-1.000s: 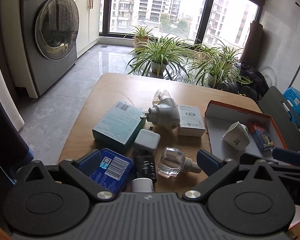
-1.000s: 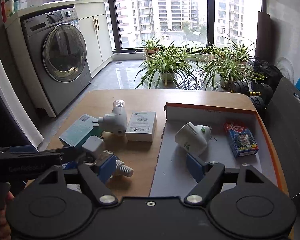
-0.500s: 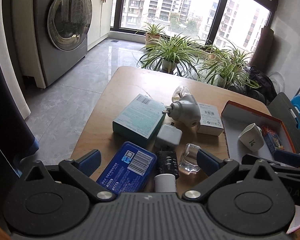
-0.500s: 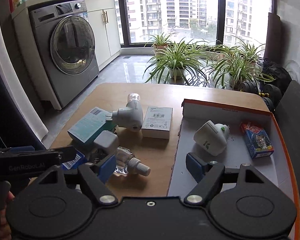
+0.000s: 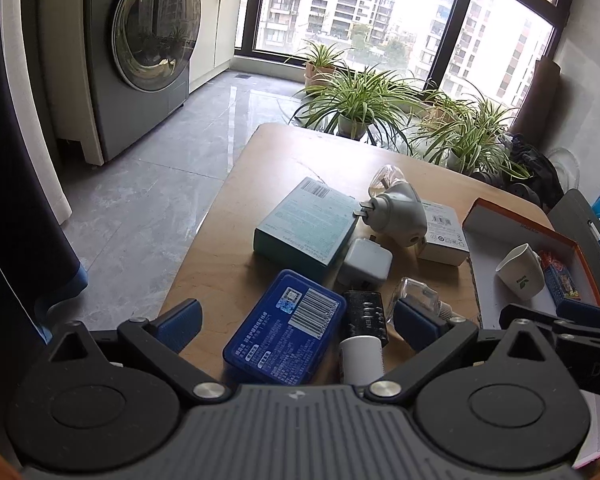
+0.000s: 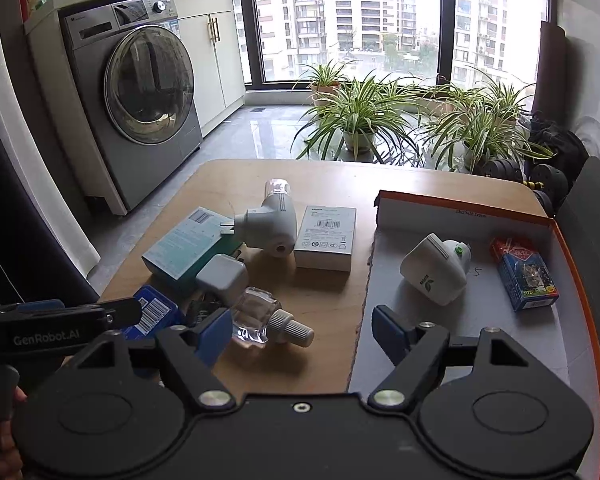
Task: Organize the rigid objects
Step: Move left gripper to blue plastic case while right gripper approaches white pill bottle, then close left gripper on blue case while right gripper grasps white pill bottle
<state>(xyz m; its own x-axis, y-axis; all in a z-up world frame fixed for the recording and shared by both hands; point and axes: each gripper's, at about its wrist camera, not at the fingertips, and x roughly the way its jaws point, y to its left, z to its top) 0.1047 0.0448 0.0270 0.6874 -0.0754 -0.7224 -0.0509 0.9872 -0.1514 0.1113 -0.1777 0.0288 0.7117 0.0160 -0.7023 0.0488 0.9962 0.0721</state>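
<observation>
Two pairs of fingers stand wide and empty over the worktop, and the coming pick turns on which pair sits nearer the loose clutter. The left gripper has the blue tin lying flat between its fingers, nearer the right one, touching neither; the tin's long axis runs from about 7 o'clock to 1 o'clock in the left wrist view, so the fingers straddle its short sides. Just beside the tin at 3 o'clock lie a black block and a white cylinder, crowding the right finger.

The right gripper straddles bare wood and the near edge of the orange-rimmed box. Its left finger is just beside the clear bottle, which lies on its side, cap pointing to about 4 o'clock.

Farther out at 12 o'clock sit the white adapter, the teal carton, the grey plug-in unit and the white carton. In the box already rest a white plug-in unit and a blue-red pack, well apart.

My judgement: the left hand is placed for the tin, the right for the bottle.
</observation>
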